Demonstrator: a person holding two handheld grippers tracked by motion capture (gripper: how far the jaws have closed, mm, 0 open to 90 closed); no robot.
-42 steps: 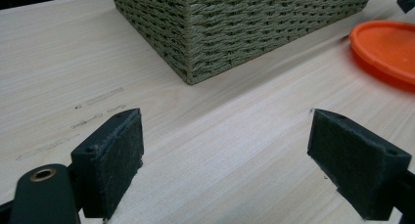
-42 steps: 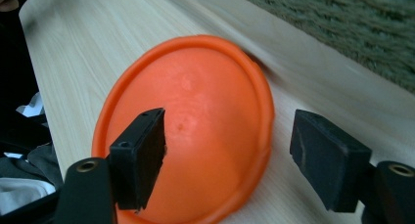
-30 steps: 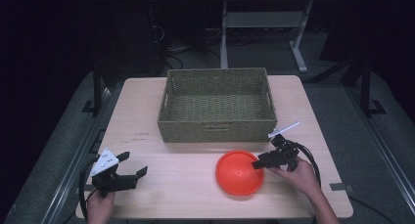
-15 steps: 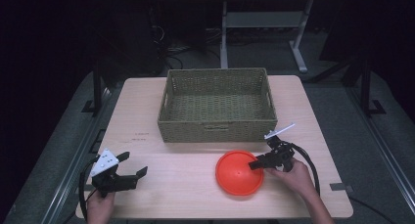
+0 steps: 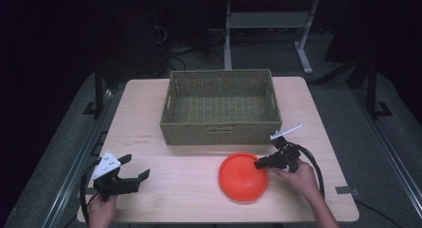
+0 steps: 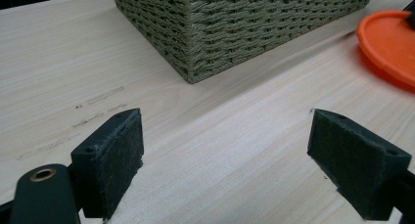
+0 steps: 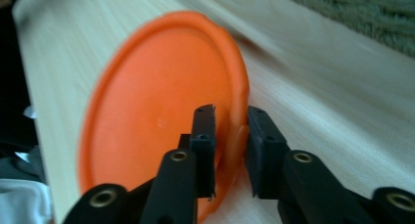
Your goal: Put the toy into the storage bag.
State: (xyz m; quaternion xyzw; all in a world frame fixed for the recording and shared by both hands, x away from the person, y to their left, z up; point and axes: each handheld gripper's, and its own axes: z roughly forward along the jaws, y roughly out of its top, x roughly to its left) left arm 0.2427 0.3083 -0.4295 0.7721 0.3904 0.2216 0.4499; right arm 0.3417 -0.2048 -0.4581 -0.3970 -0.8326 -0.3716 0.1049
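Orange plate (image 7: 161, 121) sits upside down on the table (image 5: 164, 188), its near rim between the jaws of the right gripper (image 7: 230, 136), which straddle the edge, one pad over the top and one outside the rim; they look nearly closed on it, though a sliver of gap still shows. From that gripper the plate spreads forward and to its left, toward the person's middle. The woven basket (image 5: 221, 133) lies just beyond the gripper, past the plate's far edge, and holds nothing. The left gripper (image 5: 130, 174) hovers well apart near the table's left front corner, jaws wide, gripping nothing, so the right hand (image 5: 298, 178) is much nearer.
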